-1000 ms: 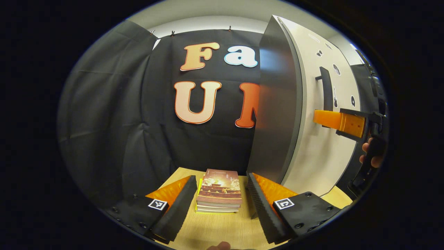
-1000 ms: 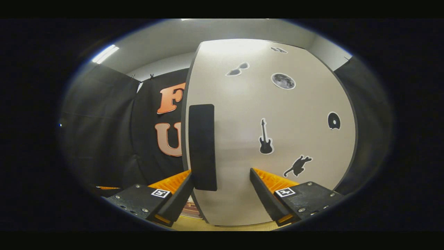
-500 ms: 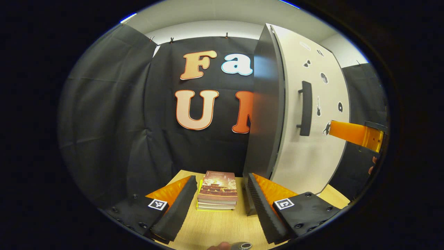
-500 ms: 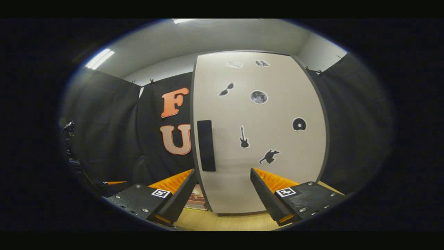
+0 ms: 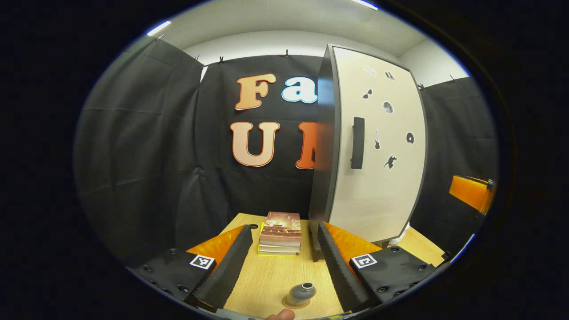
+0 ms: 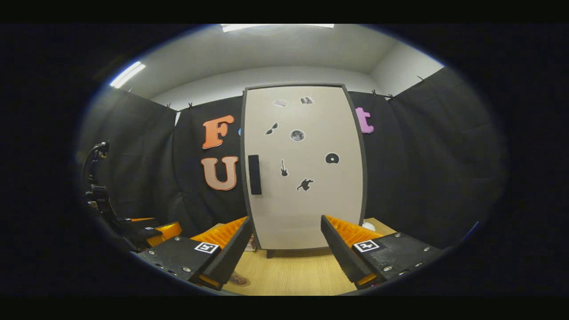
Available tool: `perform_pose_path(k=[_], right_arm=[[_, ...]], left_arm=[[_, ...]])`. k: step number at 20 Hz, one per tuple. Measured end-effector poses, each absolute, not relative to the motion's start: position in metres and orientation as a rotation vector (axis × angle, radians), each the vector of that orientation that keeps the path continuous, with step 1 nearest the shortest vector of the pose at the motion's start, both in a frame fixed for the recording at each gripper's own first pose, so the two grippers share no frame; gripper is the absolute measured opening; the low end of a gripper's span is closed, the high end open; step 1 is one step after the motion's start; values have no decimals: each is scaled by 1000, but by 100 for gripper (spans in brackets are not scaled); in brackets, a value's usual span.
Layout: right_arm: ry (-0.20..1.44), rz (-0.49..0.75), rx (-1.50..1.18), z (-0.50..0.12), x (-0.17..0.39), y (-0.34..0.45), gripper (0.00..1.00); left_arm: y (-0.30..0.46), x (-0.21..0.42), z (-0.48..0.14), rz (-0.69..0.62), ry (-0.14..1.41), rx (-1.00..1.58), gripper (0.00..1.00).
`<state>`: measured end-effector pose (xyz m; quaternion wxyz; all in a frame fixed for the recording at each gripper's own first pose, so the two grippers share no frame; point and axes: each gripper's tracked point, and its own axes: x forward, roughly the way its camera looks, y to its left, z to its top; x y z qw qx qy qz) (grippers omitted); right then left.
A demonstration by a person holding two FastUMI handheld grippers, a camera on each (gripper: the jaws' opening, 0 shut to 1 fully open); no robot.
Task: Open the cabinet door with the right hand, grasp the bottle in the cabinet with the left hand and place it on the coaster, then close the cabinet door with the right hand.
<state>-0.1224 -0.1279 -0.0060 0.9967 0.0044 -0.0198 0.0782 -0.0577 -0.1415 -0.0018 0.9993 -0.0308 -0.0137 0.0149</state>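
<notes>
On the near edge of the wooden desk (image 5: 275, 278), the small grey bottle (image 5: 301, 292) stands upright on a round brown coaster (image 5: 297, 303), between the fingers of the left tool (image 5: 281, 260) but touching neither. That tool's jaws are spread wide and hold nothing. Behind the bottle, farther along the desk, lies a short stack of books (image 5: 281, 233), and just beside the stack rises the tall cabinet. Its pale cabinet door (image 5: 375, 151) sits flush in the dark frame and looks shut, with a black vertical handle (image 5: 357, 142) near its left edge and small black stickers scattered across its face.

In the right gripper view the same cabinet door (image 6: 304, 166) faces squarely, its handle (image 6: 254, 174) well apart from the right tool (image 6: 284, 249), which hangs back over the desk with its jaws wide apart and empty. At the right edge of the left gripper view, an orange finger (image 5: 471, 192) of the right tool shows, clear of the cabinet.
</notes>
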Motion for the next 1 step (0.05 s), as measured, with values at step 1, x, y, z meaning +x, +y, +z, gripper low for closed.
perform_pose_path(k=[1], right_arm=[[-37,154,6,-8,-131,-129,94]], left_arm=[[-140,-65,-1,34,-29,-58,96]])
